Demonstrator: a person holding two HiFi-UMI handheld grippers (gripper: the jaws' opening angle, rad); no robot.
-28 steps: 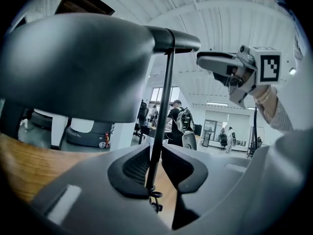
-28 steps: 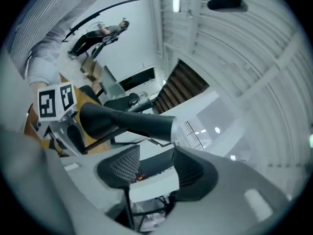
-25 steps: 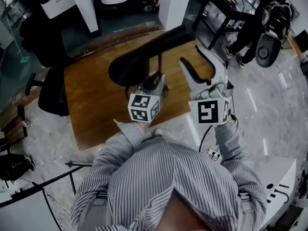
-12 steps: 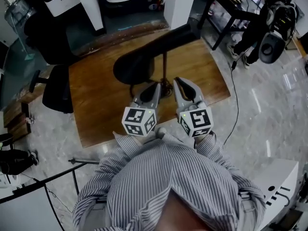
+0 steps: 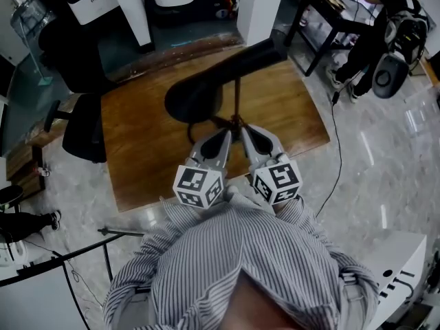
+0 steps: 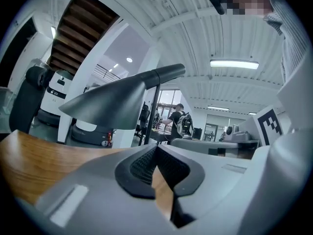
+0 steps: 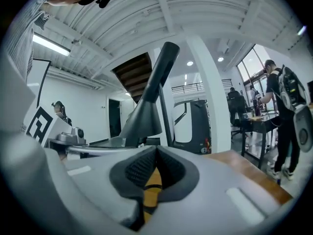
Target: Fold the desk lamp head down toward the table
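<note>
A black desk lamp stands on the wooden table (image 5: 137,139). Its cone-shaped head (image 5: 194,96) hangs level over the table from a thin upright pole (image 5: 237,98). My left gripper (image 5: 223,136) and right gripper (image 5: 246,130) lie side by side at the table's near edge, tips close to the foot of the pole. Both are shut with nothing between the jaws. The left gripper view shows the lamp head (image 6: 105,104) and pole (image 6: 155,106) above my shut left gripper (image 6: 156,148). In the right gripper view the lamp head (image 7: 142,119) rises beyond my shut right gripper (image 7: 156,151).
A black office chair (image 5: 82,126) stands left of the table. A white pillar (image 5: 260,5) is behind it. A person with a backpack (image 5: 378,26) stands at a dark desk at the back right. A cable (image 5: 337,150) runs over the marble floor.
The right gripper has come down, rolled and swung in beside the left one. The jaws of both have shut. Both tips now lie close by the lamp's pole.
</note>
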